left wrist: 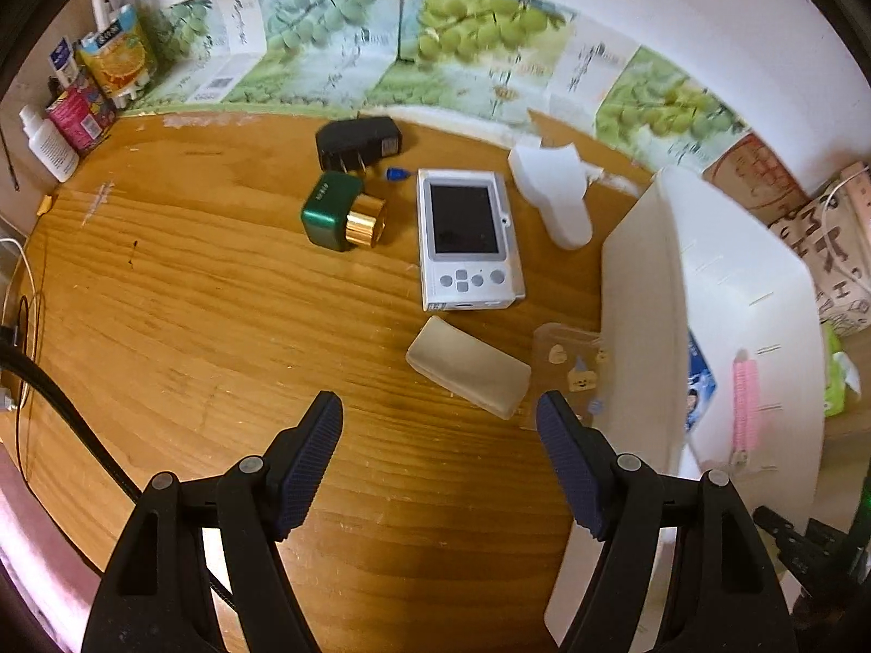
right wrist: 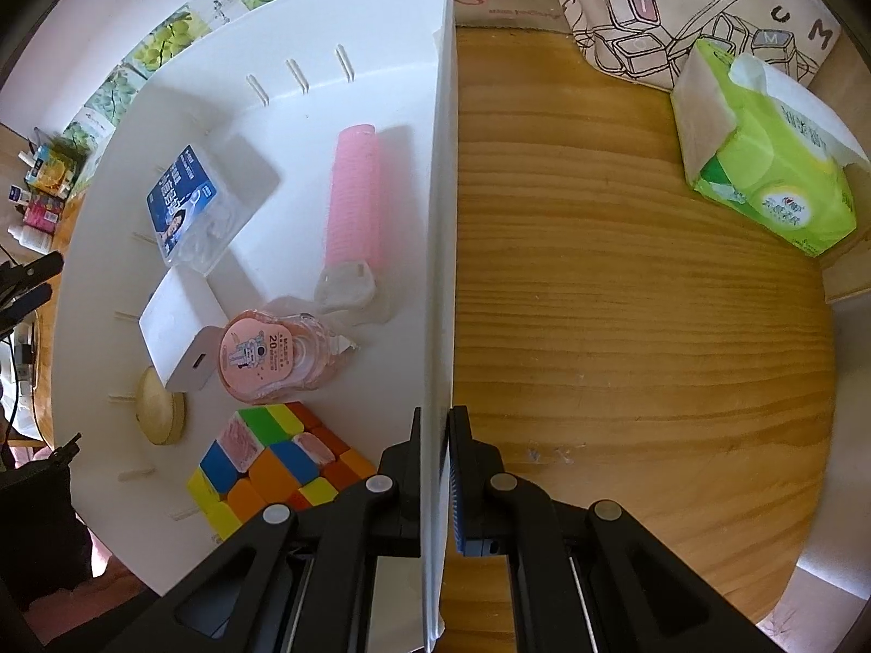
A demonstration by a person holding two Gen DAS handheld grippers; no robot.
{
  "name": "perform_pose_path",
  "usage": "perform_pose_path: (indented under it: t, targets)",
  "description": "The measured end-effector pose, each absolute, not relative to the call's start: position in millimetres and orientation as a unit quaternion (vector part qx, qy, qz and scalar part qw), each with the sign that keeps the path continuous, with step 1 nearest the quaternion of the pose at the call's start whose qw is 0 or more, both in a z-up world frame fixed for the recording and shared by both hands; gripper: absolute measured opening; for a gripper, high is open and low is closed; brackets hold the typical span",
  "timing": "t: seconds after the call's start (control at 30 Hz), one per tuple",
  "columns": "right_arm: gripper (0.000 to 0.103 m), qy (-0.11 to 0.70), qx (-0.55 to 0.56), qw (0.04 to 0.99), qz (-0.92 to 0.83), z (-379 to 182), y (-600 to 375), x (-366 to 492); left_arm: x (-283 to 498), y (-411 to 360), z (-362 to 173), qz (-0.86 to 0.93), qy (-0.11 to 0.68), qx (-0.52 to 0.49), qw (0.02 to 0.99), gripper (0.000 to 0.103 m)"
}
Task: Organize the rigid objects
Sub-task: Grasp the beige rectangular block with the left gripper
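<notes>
Left wrist view: the left tool hangs over the wooden table with its jaws spread wide and nothing between the pads. Just beyond its fingertips lies a pale cream bar, flat on the table, its long axis running diagonally from upper left to lower right. Farther off lies a white handheld device, screen up, its long axis pointing away from the camera, buttons at the near end. To its left, a green box with a gold cap lies on its side, cap toward the right; a black plug adapter lies behind it, prongs toward the camera. A white bin stands at the right.

Right wrist view: the right tool is closed on the thin side wall of the white bin, one finger inside and one outside. Inside the bin, a pink roller lies with its long axis parallel to that wall, near a colour cube, a white charger and a pink bottle.
</notes>
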State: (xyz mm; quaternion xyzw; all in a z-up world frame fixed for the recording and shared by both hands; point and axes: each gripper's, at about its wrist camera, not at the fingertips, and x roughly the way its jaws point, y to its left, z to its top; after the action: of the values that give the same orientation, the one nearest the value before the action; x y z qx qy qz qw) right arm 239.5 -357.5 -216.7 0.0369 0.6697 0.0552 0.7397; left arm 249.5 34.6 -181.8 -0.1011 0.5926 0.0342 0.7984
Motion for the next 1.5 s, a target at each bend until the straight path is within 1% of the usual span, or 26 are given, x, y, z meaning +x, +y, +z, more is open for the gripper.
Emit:
perform_pose_path:
  t: [0.17,0.33,0.63,0.73,0.87,1.23,1.5]
  targets:
    - [0.005,0.672,0.039,0.738,0.05,-218,-355,241,259,30,-197,0.034,0.618,-0.096,0.78,0.077]
    - [0.005,0.672,0.046,0.738,0.044,-217,-356,242,267,29,-205,0.034,0.626,-0.081,0.775,0.077]
    - [0.005,0.674,0.044,0.736,0.039,-217,-355,244,275,31,-216,0.028,0.635,-0.102,0.765,0.077]
    - [0.005,0.675,0.046,0.735,0.041,-218,-356,244,276,34,-220,0.025,0.636,-0.118,0.762,0.075]
    - [0.005,0.676,0.043,0.734,0.043,-218,-356,245,279,34,-219,0.018,0.629,-0.13,0.766,0.065]
    - [0.005,0.677,0.04,0.734,0.045,-218,-356,246,276,37,-217,0.022,0.623,-0.14,0.769,0.064]
    - [0.005,0.678,0.031,0.733,0.049,-218,-354,246,268,41,-199,0.025,0.599,-0.154,0.785,0.064]
